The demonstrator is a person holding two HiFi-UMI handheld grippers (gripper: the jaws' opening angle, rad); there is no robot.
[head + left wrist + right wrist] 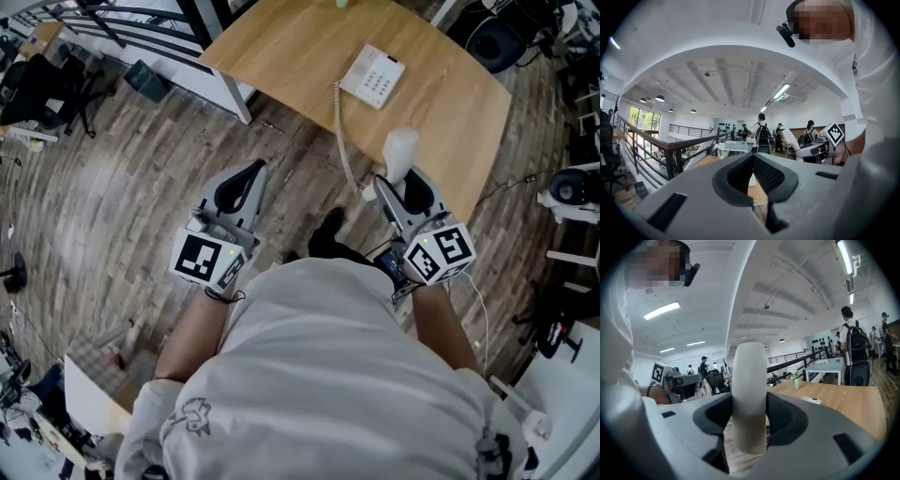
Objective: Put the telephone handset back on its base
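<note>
A white telephone base (372,77) with a keypad lies on the wooden table (281,47), toward its far right. Its coiled cord (345,141) runs off the near edge down to the white handset (400,152). My right gripper (401,180) is shut on the handset and holds it upright above the floor, in front of the table. In the right gripper view the handset (750,390) stands between the dark pads of that gripper (750,416), and the base (810,400) lies beyond on the table. My left gripper (253,172) hangs left of it, shut and holding nothing (753,157).
A small vase (797,382) stands at the table's far edge. The white table leg (236,94) is at the left corner. A railing (131,28) and an office chair (47,89) are far left. Equipment and cables (572,187) crowd the right. People stand in the distance.
</note>
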